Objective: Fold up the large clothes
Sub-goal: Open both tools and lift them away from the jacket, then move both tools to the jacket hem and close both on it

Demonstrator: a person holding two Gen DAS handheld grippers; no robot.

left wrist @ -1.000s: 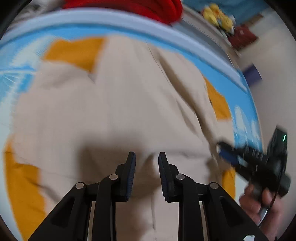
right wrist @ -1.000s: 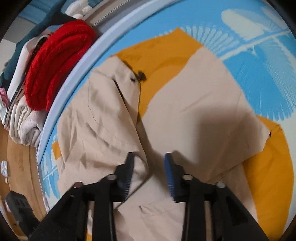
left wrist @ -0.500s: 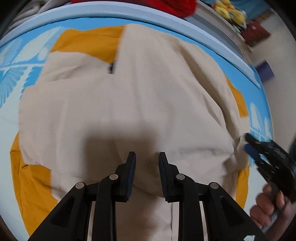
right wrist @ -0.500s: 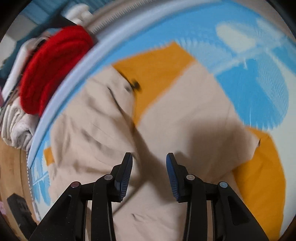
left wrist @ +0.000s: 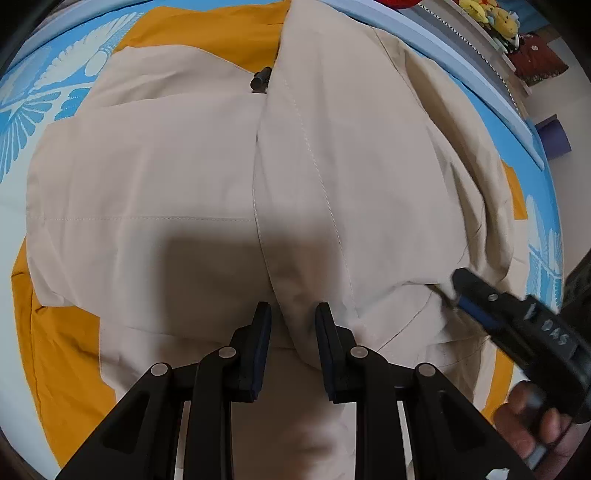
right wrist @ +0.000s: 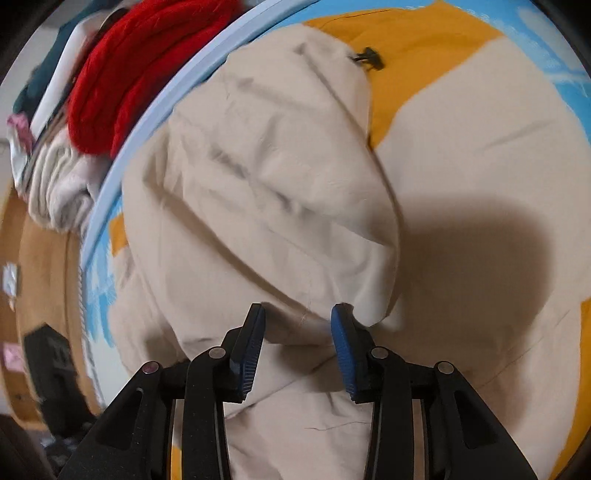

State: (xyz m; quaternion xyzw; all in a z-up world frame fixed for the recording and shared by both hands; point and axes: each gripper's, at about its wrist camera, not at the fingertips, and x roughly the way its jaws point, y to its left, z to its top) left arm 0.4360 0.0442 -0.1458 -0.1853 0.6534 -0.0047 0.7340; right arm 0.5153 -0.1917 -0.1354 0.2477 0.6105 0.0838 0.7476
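Observation:
A large beige and orange jacket point(left wrist: 192, 177) lies partly folded on a blue patterned mat point(left wrist: 33, 92). My left gripper point(left wrist: 293, 314) is open, its jaws low over a raised fold at the jacket's near edge. My right gripper point(right wrist: 297, 314) is open over a folded beige flap point(right wrist: 258, 206); it also shows at the right of the left wrist view point(left wrist: 458, 284), at the jacket's right edge. A black zipper pull point(left wrist: 260, 79) lies near the jacket's far end.
A red knitted garment point(right wrist: 122, 81) and pale folded clothes point(right wrist: 59, 188) are piled beyond the mat's pale blue rim point(right wrist: 122, 147). Yellow plush toys point(left wrist: 491, 14) sit on a shelf at the back. A purple object point(left wrist: 554, 136) stands off the mat.
Both grippers moved lower and closer to the jacket. The right gripper's jaws opened wider and it came in against the jacket's right edge.

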